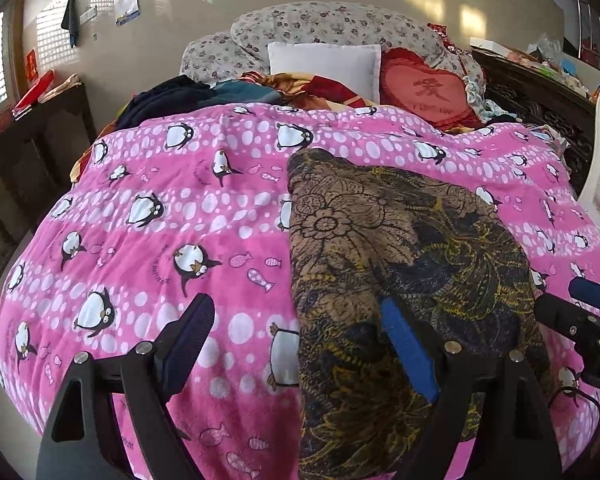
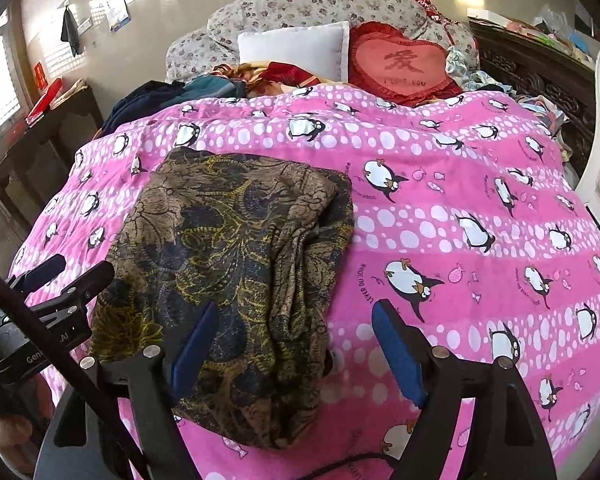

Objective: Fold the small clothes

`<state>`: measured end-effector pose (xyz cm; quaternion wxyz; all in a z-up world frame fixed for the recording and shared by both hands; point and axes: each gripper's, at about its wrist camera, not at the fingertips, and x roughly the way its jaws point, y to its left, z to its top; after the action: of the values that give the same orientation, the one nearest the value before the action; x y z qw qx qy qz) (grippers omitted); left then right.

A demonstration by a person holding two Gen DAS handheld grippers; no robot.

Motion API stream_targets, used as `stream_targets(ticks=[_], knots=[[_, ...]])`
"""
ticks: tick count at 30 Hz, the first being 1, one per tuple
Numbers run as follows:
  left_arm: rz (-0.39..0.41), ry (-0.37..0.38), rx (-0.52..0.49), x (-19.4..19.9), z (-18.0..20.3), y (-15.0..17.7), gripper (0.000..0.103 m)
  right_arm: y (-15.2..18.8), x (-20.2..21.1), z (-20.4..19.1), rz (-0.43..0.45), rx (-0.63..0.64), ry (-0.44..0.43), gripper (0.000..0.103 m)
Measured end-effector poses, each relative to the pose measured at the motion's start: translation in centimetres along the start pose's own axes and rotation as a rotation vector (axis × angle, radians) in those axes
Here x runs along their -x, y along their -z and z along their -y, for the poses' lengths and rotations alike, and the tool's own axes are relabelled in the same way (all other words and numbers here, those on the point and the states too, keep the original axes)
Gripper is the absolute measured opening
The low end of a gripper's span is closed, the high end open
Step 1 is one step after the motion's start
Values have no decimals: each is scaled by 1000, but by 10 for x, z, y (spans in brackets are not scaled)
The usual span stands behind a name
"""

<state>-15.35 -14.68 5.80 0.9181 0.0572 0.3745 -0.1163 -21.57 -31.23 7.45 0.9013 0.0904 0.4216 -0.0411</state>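
Jaws wide on left gripper (image 1: 296,332) and right gripper (image 2: 296,340), nothing clamped. Folded brown floral garment (image 2: 236,264) lies on pink penguin quilt (image 2: 440,208).

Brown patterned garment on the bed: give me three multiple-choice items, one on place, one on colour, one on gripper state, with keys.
1. The brown patterned garment lies on: A the pink penguin quilt; B the white pillow; C the floor.
2. The heart cushion is: A blue; B red; C green.
3. The right gripper is: A shut on the garment; B shut on nothing; C open.

Key: 1 A, quilt shows all round the garment. 2 B, red frill and face. 3 C, its fingers stand wide apart, pressing nothing.
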Motion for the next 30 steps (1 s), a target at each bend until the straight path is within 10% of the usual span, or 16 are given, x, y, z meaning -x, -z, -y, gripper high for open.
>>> stream_targets(ticks=[30], knots=[[24, -15, -9, 8, 4, -1, 85, -1, -3, -22, 45, 41, -13, 86]])
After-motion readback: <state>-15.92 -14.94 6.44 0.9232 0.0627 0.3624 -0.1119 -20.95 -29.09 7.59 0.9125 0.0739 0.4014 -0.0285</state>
